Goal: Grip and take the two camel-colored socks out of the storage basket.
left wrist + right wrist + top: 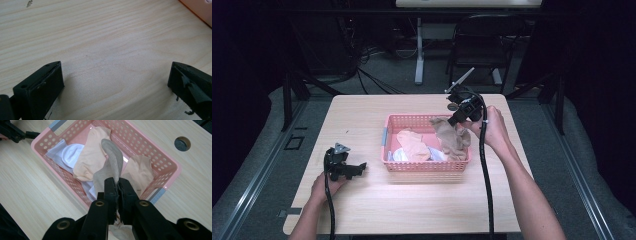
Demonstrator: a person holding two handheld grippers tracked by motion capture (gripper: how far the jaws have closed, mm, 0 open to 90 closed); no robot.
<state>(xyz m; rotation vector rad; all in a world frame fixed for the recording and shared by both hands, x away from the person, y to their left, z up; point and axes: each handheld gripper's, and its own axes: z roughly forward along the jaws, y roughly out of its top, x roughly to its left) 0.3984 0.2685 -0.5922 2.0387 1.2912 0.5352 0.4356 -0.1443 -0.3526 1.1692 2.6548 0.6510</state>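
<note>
The table [362, 215] held a pink basket [426, 166] at its centre. The right gripper [457, 119], at two o'clock from the basket, was clamped on a brown sock [453, 139] hanging over the basket's right end. To do it well, I think the sock should be lifted straight until it clears the rim. It looked thin, limp, creased. The left gripper [357, 169], at nine o'clock, stood wide and empty.

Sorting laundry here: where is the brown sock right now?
In the high view, the brown sock hangs from the right tongs above the pink basket's right end.
</note>
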